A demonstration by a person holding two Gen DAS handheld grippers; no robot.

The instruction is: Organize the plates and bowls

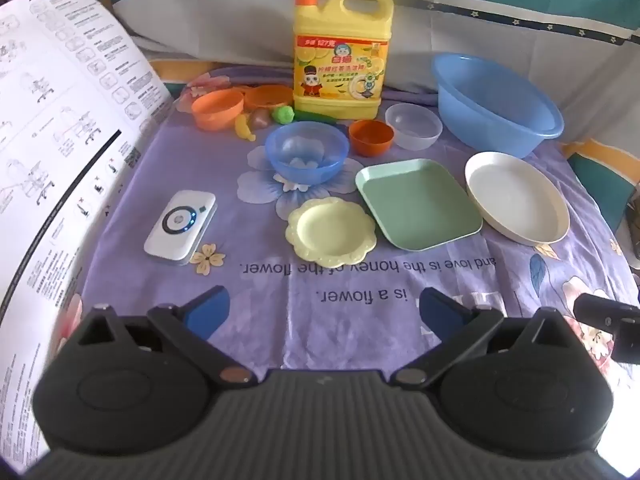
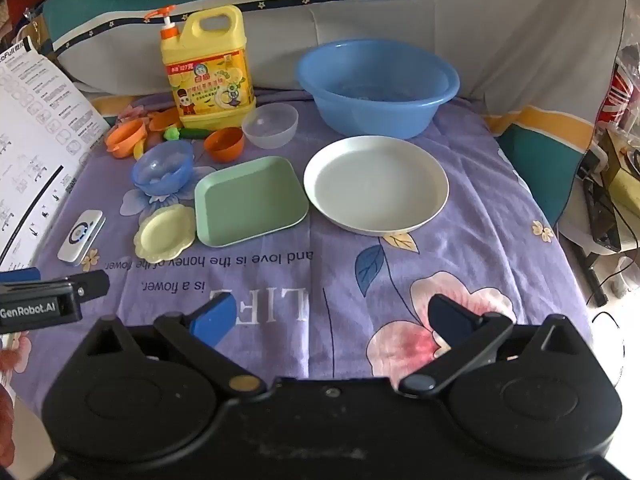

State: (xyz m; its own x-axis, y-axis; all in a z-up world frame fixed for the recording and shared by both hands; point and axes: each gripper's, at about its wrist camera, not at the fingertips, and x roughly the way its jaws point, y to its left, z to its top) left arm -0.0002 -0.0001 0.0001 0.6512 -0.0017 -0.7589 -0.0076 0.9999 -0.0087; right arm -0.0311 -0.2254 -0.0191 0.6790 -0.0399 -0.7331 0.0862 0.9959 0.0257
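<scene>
On the purple flowered cloth lie a white round plate [image 1: 518,198] [image 2: 376,184], a green square plate [image 1: 418,204] [image 2: 250,200] and a small yellow scalloped plate [image 1: 331,232] [image 2: 165,233]. Behind them stand a blue bowl [image 1: 306,151] [image 2: 163,167], a small orange bowl [image 1: 371,137] [image 2: 224,144], a clear bowl [image 1: 414,126] [image 2: 270,125] and an orange bowl [image 1: 218,109] [image 2: 125,136]. My left gripper [image 1: 322,312] and right gripper [image 2: 334,318] are both open and empty, hovering near the front edge, apart from all dishes.
A large blue basin [image 1: 496,100] [image 2: 378,86] and a yellow detergent jug [image 1: 340,56] [image 2: 208,68] stand at the back. A white device [image 1: 181,227] [image 2: 81,237] lies at left beside a paper sheet [image 1: 52,120]. Toy fruit [image 1: 260,120] sits near the orange bowl.
</scene>
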